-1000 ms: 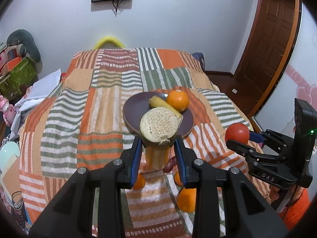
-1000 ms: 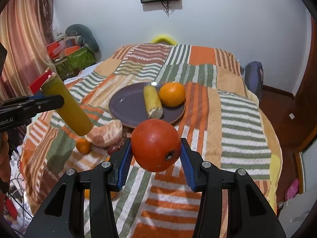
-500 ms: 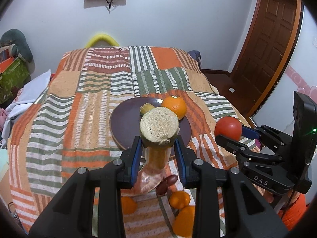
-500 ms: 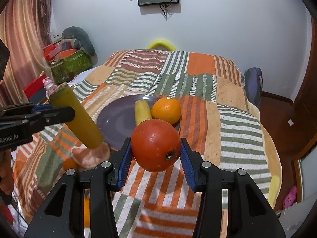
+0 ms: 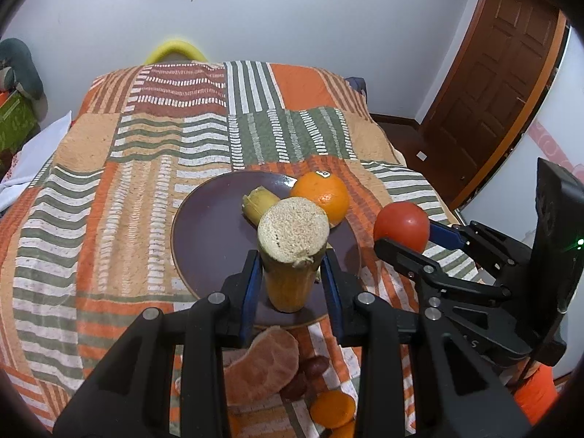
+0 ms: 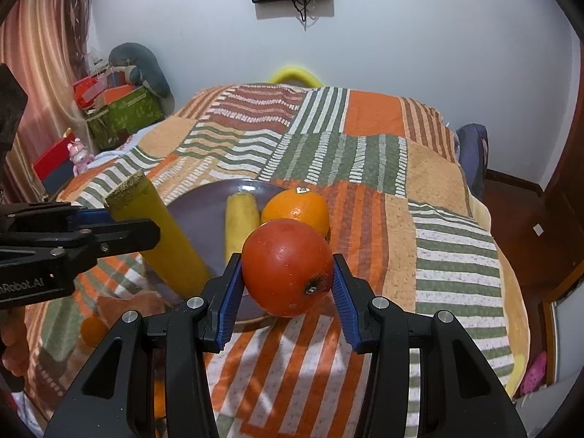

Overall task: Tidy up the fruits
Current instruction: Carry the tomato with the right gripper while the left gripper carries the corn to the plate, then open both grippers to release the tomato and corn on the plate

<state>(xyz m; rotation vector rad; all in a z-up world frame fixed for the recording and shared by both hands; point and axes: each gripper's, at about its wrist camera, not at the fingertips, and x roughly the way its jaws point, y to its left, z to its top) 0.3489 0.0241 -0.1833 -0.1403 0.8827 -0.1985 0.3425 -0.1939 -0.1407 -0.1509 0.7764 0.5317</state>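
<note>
Yellow sugarcane piece [image 5: 290,255] stands pinched in our left tongs [image 5: 290,281] over the purple plate [image 5: 211,237], which holds an orange [image 5: 323,197] and another cane piece [image 5: 259,202]. Our right tongs [image 6: 286,284] clamp a red tomato [image 6: 286,266] just beside. Nearer on the bedspread [image 5: 91,182] lie what look like citrus segments [image 5: 266,361].

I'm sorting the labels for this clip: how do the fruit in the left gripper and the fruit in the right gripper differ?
The yellow stalk in the left gripper is a long cylinder with a rough, pale cut end; the red fruit in the right gripper is round, smooth and glossy. The yellow stalk stands tilted, sticking out well above the fingers, while the red fruit sits compactly between them. Both are clamped and held over the near edge of the purple plate.
</note>
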